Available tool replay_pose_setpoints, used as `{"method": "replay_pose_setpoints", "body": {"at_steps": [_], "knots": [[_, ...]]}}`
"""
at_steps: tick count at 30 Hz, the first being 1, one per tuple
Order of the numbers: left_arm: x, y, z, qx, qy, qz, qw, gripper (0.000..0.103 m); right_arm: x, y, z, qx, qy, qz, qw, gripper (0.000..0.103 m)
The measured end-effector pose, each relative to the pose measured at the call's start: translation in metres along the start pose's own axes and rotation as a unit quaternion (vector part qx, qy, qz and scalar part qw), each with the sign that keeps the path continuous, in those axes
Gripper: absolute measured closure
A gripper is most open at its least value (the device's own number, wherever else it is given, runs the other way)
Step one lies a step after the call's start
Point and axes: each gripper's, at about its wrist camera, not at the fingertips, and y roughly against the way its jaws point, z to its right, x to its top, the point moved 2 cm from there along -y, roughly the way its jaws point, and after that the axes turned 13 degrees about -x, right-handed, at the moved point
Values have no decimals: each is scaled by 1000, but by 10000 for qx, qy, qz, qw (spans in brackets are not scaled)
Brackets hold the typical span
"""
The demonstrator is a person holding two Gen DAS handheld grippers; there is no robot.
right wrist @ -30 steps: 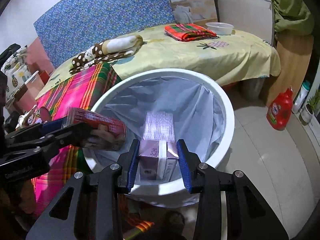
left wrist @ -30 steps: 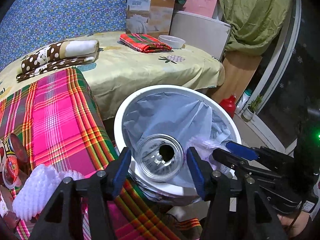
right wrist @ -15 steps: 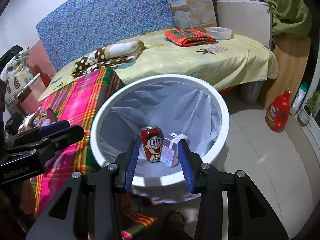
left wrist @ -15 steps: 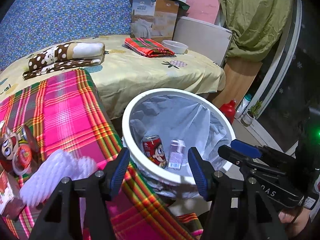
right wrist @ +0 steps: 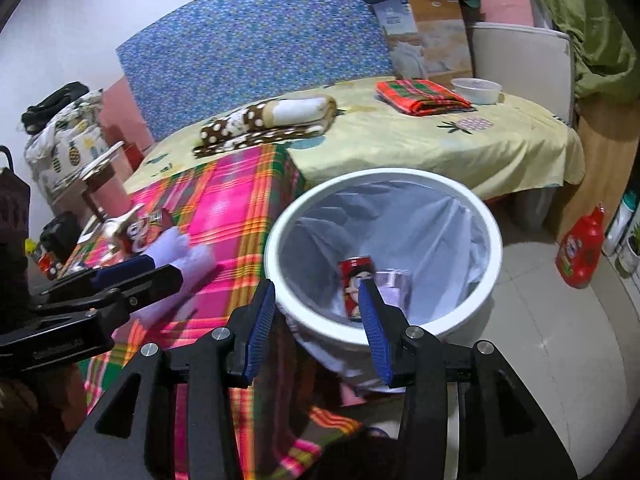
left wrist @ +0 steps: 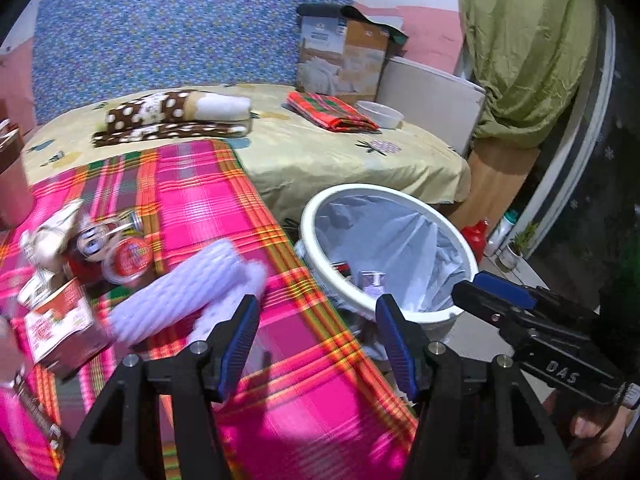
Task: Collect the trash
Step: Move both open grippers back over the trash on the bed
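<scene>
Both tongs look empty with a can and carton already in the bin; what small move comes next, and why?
Probably ease the left tongs toward the white foam net: it lies nearest them on the plaid cloth, and both they and the right tongs stand open, empty.

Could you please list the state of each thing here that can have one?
left gripper: open, empty
right gripper: open, empty, jaws just opening
bin: lined, open
red can: in the bin
purple carton: in the bin
foam net: on the table
</scene>
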Motion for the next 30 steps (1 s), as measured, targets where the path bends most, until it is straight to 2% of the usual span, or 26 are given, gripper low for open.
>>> {"method": "replay_pose_setpoints", "body": {"at_steps": [11,18,25,30], "knots": [[-28,46,-34,564,245,244,9978,41,-7,7,-43,479,347,13,9983,57],[-45,67,-53,948,381,300,9943,41,-14,7,-62,644,378,-92,9972,57],[-55,90,-78,1308,601,446,9886,41,-16,5,-89,736,537,-186,9957,57],[-64,108,-102,1639,820,563,9815,41,-18,-3,-104,752,660,-325,9945,57]]}}
